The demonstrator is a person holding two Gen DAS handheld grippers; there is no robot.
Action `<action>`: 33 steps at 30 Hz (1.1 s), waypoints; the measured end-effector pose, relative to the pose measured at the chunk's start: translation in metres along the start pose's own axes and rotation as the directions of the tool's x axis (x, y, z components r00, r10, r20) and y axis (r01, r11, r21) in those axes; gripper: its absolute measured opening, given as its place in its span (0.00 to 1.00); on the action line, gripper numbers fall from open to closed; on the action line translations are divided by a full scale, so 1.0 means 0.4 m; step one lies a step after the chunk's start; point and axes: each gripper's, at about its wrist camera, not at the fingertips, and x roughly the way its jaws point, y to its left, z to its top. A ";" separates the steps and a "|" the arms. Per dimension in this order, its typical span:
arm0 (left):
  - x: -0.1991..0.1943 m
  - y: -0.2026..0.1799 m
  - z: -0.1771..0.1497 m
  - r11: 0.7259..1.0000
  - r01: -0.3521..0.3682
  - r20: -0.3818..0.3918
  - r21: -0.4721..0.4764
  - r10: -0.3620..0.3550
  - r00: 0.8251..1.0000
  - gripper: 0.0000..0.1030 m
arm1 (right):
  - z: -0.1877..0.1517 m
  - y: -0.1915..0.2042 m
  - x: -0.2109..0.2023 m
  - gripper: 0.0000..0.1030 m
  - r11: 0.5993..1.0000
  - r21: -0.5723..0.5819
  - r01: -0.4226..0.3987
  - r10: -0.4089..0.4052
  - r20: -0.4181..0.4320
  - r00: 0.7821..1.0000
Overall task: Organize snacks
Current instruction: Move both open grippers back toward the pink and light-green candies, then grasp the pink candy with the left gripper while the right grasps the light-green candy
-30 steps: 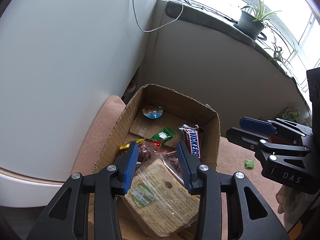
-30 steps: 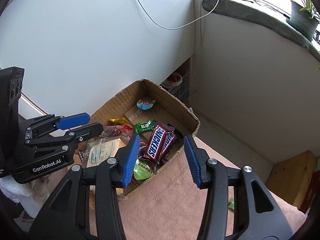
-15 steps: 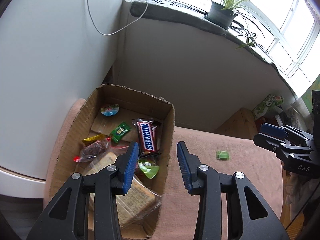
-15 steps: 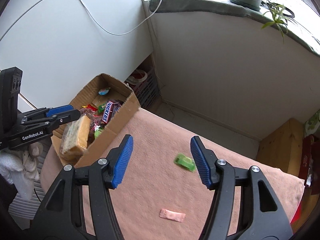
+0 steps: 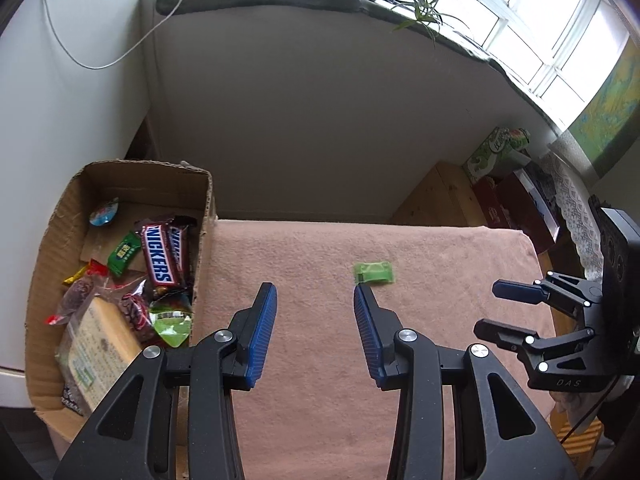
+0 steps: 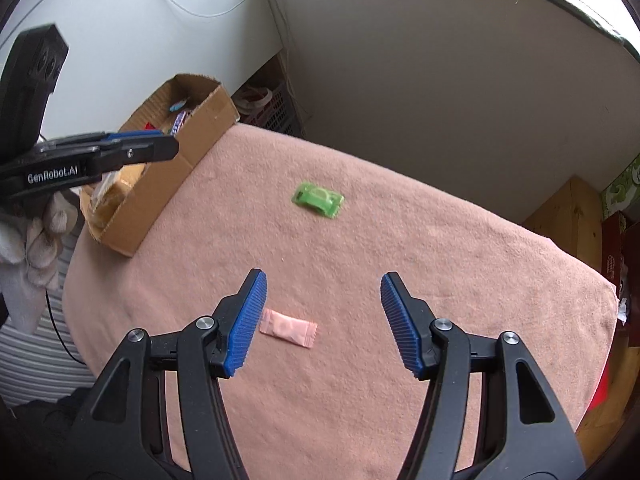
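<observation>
2 loose snacks lie on the pink cloth [image 6: 400,208]: a green packet [image 6: 319,199] mid-table, and a pink sachet [image 6: 288,327] just beside my right tongs' [image 6: 322,320] left pad. Both tongs gape empty, the left [image 5: 315,330] near the cardboard box [image 5: 202,248]. Both wrappers look light, thin and slippery; I would pinch across the short sides. Readable: SNICKERS [image 5: 158,256] in the box, GenRobot.AI and DAS on the tongs.

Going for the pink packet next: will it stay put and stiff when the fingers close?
The pink packet looks thin and flat, so probably light and floppy. Its smooth wrapper may slip or crumple. The towel under it looks soft, so low fingers may snag.
</observation>
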 end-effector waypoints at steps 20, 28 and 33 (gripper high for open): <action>0.112 -0.167 -0.251 0.979 0.058 -0.099 -0.195 -0.078 0.992 0.37 | 0.079 -0.041 0.116 0.52 0.949 -0.304 -0.088 0.077 -0.048 0.996; 0.129 -0.231 -0.231 0.997 0.071 -0.097 0.017 -0.069 0.993 0.37 | 0.167 0.011 0.214 0.52 0.916 -0.377 -0.138 0.111 -0.093 0.989; 0.158 -0.280 -0.208 0.975 0.081 -0.130 0.208 -0.055 0.990 0.37 | 0.189 0.032 0.249 0.52 0.895 -0.422 -0.146 0.107 -0.115 0.988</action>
